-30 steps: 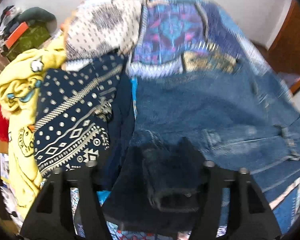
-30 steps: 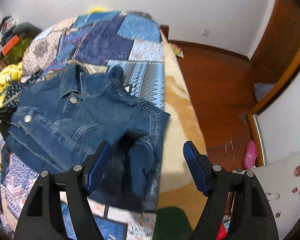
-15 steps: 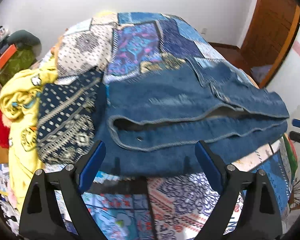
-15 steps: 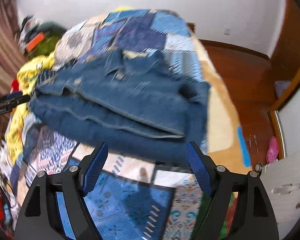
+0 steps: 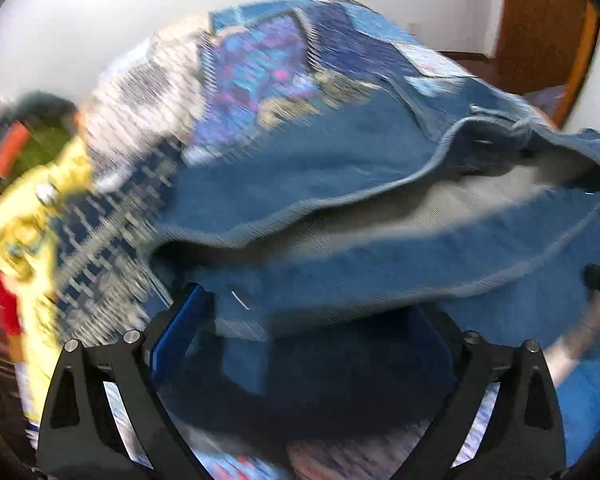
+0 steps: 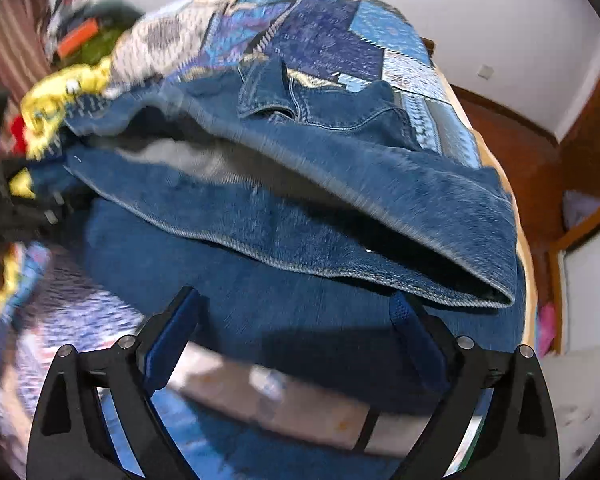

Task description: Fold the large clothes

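A blue denim jacket (image 5: 320, 168) lies folded in layers on the patchwork quilt (image 5: 268, 64), its pale inside showing between the layers. My left gripper (image 5: 310, 304) hovers close over the jacket's near left edge. Its jaws are still opening, the denim lies between them and the pads do not press on it. In the right wrist view the jacket (image 6: 300, 220) has its collar (image 6: 268, 92) at the far side. My right gripper (image 6: 294, 298) sits at the near hem, jaws opening, the pads clear of the cloth.
A yellow garment (image 5: 20, 216) and a navy patterned one (image 5: 108, 240) lie left of the jacket. Clutter (image 6: 80, 36) sits beyond the bed's far left corner. The bed's right edge drops to a wooden floor (image 6: 520, 140). A wooden door (image 5: 540, 28) stands at the far right.
A second ago both grippers had denim between narrower jaws. They let go and drew back. Now both are lower and close over the jacket's near edge, jaws wider.
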The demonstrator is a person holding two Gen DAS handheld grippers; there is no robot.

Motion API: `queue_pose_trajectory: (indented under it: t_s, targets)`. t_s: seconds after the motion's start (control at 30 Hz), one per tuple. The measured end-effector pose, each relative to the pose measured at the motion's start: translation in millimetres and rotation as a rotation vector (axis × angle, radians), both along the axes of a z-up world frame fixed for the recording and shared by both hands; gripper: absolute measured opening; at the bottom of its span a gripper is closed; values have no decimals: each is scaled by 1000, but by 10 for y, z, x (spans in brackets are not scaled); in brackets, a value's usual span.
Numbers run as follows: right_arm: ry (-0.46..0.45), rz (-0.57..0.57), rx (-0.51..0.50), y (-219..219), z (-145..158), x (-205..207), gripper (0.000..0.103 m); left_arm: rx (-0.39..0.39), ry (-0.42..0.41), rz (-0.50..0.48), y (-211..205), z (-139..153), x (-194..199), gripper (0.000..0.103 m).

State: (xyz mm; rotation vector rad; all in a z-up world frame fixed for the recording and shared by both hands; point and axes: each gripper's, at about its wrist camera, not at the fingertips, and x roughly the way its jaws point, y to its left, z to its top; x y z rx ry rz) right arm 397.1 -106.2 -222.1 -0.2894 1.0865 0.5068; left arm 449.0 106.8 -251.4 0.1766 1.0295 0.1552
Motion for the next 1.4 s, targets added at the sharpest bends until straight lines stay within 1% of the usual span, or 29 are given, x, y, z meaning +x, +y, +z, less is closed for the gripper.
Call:
queue_pose_trajectory:
  t_s: [0.03,0.1,0.17,0.2,0.23,0.27,0.3,0.33,0.37,0.43,0.47,0.57,0.6,0.63,0.73,0.8,0.87,0.93,0.97,1.0,1.07,1.17,1.27,1.33,1.4]
  targets:
    - [-2,9,-16,26,-27,66,94,27,5,7,25,1,115,98]
    - [1,3,-36,70,-40,269,93,8,11,13,105,39,311,95]
    - [-46,-68,-65,82,34,510,92,-21,-24,40,192,225,497,92]
    - [-102,-131,-70,51,133,648,92,-24,-56,59,222,337,544,92]
    - [-139,-179,-46,12,235,731,92,-20,-122,97,285,534,581,92]
    - [-164,-218,-12,-39,328,781,92,-24,-161,118,335,648,591,92]
    - [-189,-261,22,-98,426,813,92,-49,-206,138,413,808,581,92]
    - [-212,-313,79,-191,563,837,94,-71,-227,147,449,890,566,93]
    - [-216,-327,117,-229,629,832,94,-110,-250,157,531,1007,525,93]
    - [-217,-334,207,-320,782,770,94,-144,-260,161,615,1105,442,94]
    - [-219,-330,226,-328,823,743,94,-154,-258,159,659,1118,394,95]
    - [-213,-284,243,-268,872,590,94,-171,-219,137,731,1032,248,96]
    - [-206,-265,244,-227,854,558,94,-172,-197,124,737,967,213,96]
    - [-191,-232,245,-160,822,482,94,-167,-157,110,748,860,155,96]
    - [-160,-156,234,79,658,402,94,-155,-74,100,757,552,48,96]
    - [-140,-103,209,268,533,358,94,-182,1,109,807,297,-6,95]
    - [-108,-63,186,441,387,301,94,-201,53,121,852,103,-47,96]
    - [-71,-40,173,562,246,320,94,-198,78,133,888,-36,-92,96]
    - [-51,-31,167,602,176,320,94,-184,88,144,921,-131,-131,96]
    - [-32,-27,151,633,92,321,94,-197,79,146,957,-169,-176,97]
    - [-24,-27,107,622,-12,280,94,-251,56,160,1066,-185,-270,98]
    - [-37,-27,41,523,-121,243,94,-280,46,193,1208,-196,-389,98]
    - [-40,-52,46,251,-112,223,94,-306,31,237,1344,-198,-527,98]
    - [-58,-99,34,11,-58,207,93,-338,21,258,1407,-189,-626,98]
    - [-60,-109,69,-156,-5,162,94,-380,18,291,1484,-201,-718,98]
